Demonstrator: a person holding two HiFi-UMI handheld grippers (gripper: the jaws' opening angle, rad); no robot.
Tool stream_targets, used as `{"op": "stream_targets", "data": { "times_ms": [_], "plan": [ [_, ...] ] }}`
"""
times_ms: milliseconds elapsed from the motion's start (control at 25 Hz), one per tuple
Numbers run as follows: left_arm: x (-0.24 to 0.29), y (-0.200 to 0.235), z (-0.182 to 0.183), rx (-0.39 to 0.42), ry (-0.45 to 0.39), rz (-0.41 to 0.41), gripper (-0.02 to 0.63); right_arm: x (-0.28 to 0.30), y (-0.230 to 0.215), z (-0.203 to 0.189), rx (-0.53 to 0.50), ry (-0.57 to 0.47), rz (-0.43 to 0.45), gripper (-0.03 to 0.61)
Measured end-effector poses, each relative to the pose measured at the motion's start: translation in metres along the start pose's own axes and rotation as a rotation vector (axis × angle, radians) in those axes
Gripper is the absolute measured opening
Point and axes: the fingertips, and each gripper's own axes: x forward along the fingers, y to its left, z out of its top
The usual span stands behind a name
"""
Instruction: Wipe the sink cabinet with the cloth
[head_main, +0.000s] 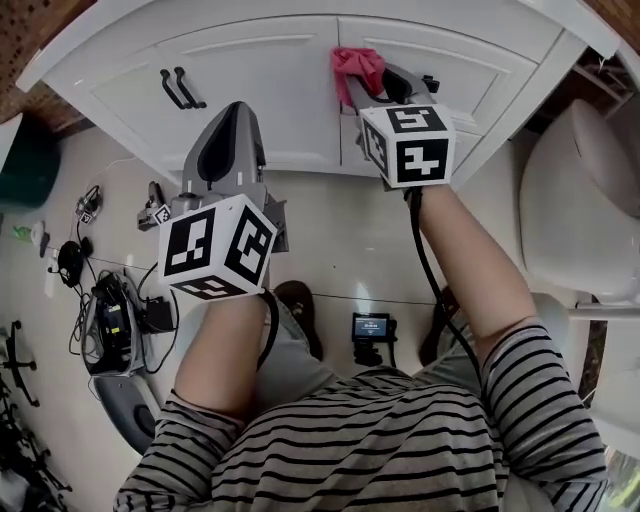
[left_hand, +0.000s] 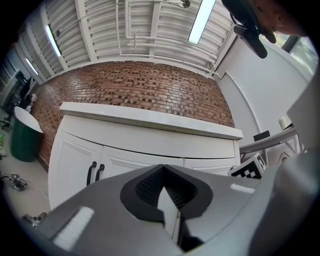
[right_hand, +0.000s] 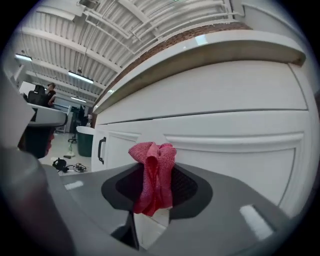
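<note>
Right gripper (head_main: 368, 84) is up at the front of the white sink cabinet (head_main: 270, 60), near the seam between its two middle doors. Its jaws are clamped on a red cloth (right_hand: 152, 175). The cloth is bunched in a vertical wad between the pads, with a crumpled tuft above the tips and a short tail below. That tuft is the part nearest the door panel, but whether it touches the paint cannot be told from either view. The cloth looks light, soft and floppy, with a nubby weave. It should fold and drag rather than slide cleanly, so a grip across the thick middle of the wad, as now, seems right; a hold on one edge would likely let it flop or pull out under rubbing. Left gripper (head_main: 232, 112) hangs lower and left, short of the cabinet, its jaws closed tip to tip on nothing. The cabinet doors are closed, black handles (head_main: 180, 88) on the left pair, so the contents are hidden. The pale counter (left_hand: 150, 119) runs along the top under a brick wall. A dark green bin (left_hand: 22, 137) stands by the cabinet's left end, its inside out of sight. Cables and gear (head_main: 110, 315) are strewn over the floor to the left.
</note>
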Motion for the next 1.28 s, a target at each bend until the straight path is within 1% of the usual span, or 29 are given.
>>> {"op": "stream_targets", "data": {
  "times_ms": [80, 160, 280, 400, 520, 640, 720, 760, 800, 840, 920, 1000, 1040, 1080, 1120, 1160, 1200, 1280],
  "plan": [
    [0.000, 0.002, 0.001, 0.005, -0.002, -0.007, 0.003, -0.016, -0.025, -0.004, 0.024, -0.007, -0.049, 0.138],
    [0.001, 0.005, 0.001, 0.004, -0.003, -0.007, 0.003, -0.034, -0.049, -0.008, 0.074, -0.017, -0.095, 0.138],
    [0.003, 0.004, -0.004, -0.010, 0.006, -0.008, 0.003, -0.061, -0.076, -0.013, 0.156, -0.040, -0.133, 0.137],
    [0.006, -0.004, -0.009, 0.007, 0.016, -0.017, 0.003, -0.080, -0.107, -0.018, 0.200, -0.062, -0.192, 0.137],
    [0.007, -0.009, -0.015, 0.022, 0.029, -0.020, 0.003, -0.096, -0.148, -0.033, 0.224, -0.045, -0.288, 0.135],
    [0.006, -0.011, -0.018, 0.029, 0.040, -0.021, 0.003, -0.125, -0.185, -0.047, 0.237, -0.027, -0.388, 0.138],
    [0.006, -0.012, -0.016, 0.028, 0.036, -0.024, 0.003, -0.149, -0.200, -0.054, 0.251, -0.018, -0.474, 0.135],
    [0.005, -0.012, -0.014, 0.027, 0.032, -0.026, 0.003, -0.156, -0.201, -0.056, 0.265, -0.021, -0.489, 0.133],
    [0.005, -0.012, -0.013, 0.023, 0.028, -0.029, 0.003, -0.155, -0.191, -0.057, 0.278, -0.029, -0.465, 0.133],
    [0.004, -0.013, -0.012, 0.019, 0.024, -0.032, 0.003, -0.146, -0.172, -0.056, 0.284, -0.039, -0.401, 0.133],
    [0.003, -0.016, -0.010, 0.010, 0.019, -0.041, 0.003, -0.111, -0.108, -0.053, 0.267, -0.050, -0.203, 0.133],
    [0.003, -0.017, -0.010, 0.008, 0.019, -0.046, 0.003, -0.066, -0.037, -0.055, 0.219, -0.040, -0.018, 0.133],
    [0.003, -0.018, -0.011, 0.009, 0.019, -0.047, 0.003, -0.044, -0.007, -0.056, 0.183, -0.031, 0.045, 0.133],
    [0.003, -0.018, -0.012, 0.011, 0.020, -0.047, 0.003, -0.024, 0.015, -0.059, 0.141, -0.018, 0.085, 0.133],
    [0.003, -0.018, -0.013, 0.013, 0.022, -0.046, 0.003, -0.007, 0.028, -0.064, 0.100, -0.002, 0.102, 0.133],
    [0.003, -0.017, -0.014, 0.016, 0.024, -0.043, 0.003, 0.005, 0.033, -0.069, 0.065, 0.014, 0.098, 0.135],
    [0.004, -0.016, -0.015, 0.017, 0.026, -0.040, 0.003, 0.013, 0.030, -0.074, 0.039, 0.028, 0.079, 0.135],
    [0.004, -0.013, -0.016, 0.013, 0.028, -0.036, 0.003, 0.012, 0.006, -0.085, 0.005, 0.049, 0.012, 0.135]
  ]
}}
